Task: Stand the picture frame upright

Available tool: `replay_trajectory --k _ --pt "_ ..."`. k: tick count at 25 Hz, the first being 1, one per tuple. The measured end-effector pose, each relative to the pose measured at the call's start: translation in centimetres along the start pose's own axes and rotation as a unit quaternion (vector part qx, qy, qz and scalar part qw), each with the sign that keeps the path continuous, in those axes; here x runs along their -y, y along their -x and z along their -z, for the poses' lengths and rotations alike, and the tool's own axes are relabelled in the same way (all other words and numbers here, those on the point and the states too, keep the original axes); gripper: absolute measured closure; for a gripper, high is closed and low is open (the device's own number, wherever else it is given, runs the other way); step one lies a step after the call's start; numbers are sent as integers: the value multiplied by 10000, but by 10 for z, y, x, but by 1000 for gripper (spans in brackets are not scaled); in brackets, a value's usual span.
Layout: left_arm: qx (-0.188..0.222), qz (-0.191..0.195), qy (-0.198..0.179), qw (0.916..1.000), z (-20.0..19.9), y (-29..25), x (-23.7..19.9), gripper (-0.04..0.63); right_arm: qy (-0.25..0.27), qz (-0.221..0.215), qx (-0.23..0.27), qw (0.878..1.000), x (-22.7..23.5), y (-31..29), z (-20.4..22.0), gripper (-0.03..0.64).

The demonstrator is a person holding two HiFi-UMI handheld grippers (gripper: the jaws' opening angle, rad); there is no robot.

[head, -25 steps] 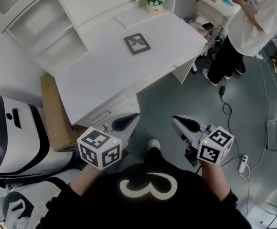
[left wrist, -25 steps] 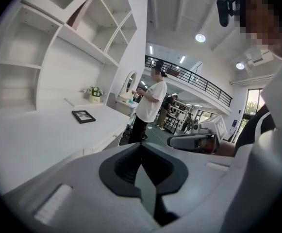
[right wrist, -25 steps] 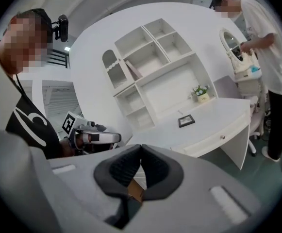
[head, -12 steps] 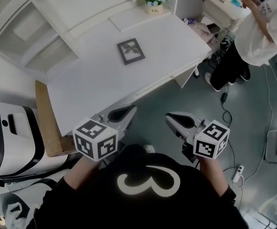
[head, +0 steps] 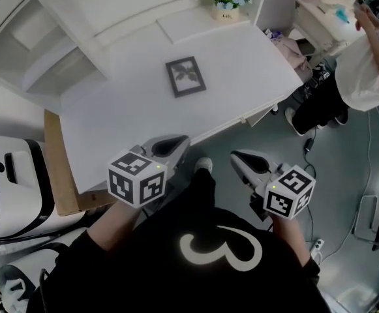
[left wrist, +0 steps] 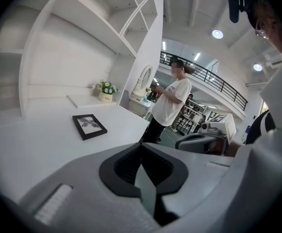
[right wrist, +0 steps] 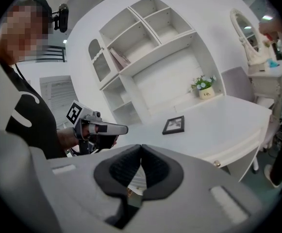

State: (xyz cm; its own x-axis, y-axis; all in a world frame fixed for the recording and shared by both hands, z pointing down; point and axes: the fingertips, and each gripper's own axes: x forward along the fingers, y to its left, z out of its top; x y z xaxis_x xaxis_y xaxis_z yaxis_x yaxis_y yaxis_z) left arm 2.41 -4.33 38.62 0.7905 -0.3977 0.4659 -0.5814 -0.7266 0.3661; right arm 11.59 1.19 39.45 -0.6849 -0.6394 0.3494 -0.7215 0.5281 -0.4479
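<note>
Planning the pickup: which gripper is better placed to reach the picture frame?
Probably left: left gripper is at the desk edge facing the picture frame; right gripper hangs over floor.

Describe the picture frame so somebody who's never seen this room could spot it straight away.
Start at the big white desk with shelves along its back. Near the middle of its top, the picture frame lies flat, well in front of the pot of flowers. It is the only dark thing there: a small black rectangle around a grey leaf print.
</note>
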Motion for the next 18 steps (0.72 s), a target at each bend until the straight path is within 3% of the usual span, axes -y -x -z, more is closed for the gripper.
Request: replay_trajectory --k 11,18 --pt "-240 -531 413 9974 -32 -75 -112 584 209 -409 -712 9964 86 -109 -51 614" --pt "-515 -870 548 9934 -37 -101 -174 584 309 -278 -1087 9932 138 -171 -74 614"
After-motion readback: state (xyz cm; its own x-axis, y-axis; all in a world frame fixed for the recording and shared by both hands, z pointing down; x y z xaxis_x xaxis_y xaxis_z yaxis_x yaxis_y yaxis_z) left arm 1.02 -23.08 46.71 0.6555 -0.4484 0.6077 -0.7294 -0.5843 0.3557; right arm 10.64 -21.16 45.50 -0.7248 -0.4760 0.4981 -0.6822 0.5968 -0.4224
